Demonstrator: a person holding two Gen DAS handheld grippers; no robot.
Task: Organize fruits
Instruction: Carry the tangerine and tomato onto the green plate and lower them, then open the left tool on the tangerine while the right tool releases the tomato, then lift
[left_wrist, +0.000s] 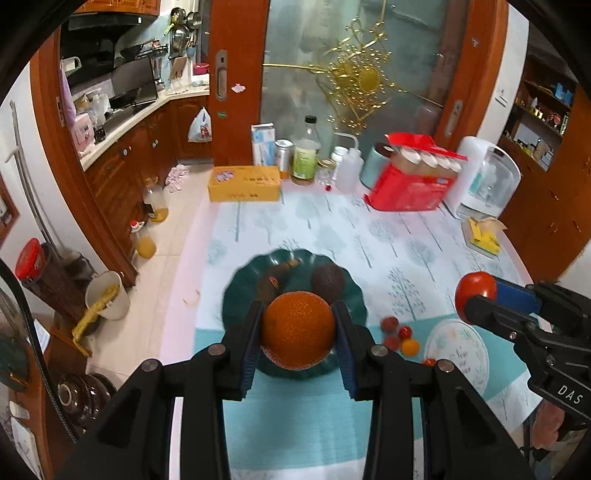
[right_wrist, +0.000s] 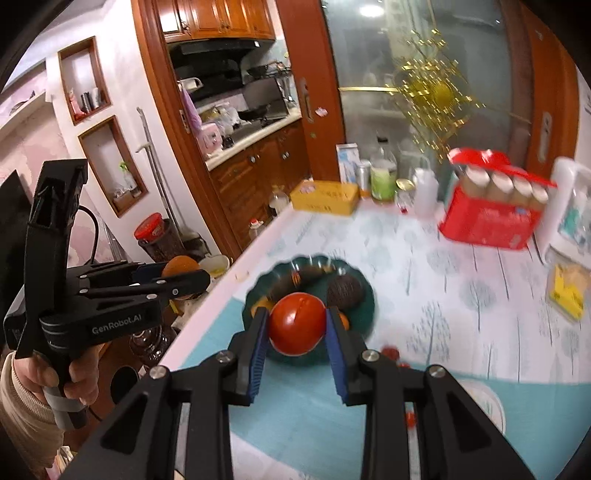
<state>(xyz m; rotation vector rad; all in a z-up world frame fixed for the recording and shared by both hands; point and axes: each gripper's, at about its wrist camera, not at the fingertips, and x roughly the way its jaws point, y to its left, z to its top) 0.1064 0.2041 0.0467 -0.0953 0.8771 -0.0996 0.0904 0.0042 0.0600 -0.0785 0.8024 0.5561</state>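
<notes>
I hold: round dimpled orange (left_wrist: 297, 334) clamped in left gripper (left_wrist: 298, 332), smooth red tomato (right_wrist: 296, 324) clamped in right gripper (right_wrist: 296, 325), both bound for scalloped dark-green plate (left_wrist: 236, 284).

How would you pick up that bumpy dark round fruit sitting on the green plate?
Grip the dark fruit across its middle, coming straight down from above. It is rounded and rests on the green plate, whose raised scalloped rim gets in the way of a low sideways approach. Both grippers are full now: left gripper holds the orange, right gripper the tomato.
</notes>
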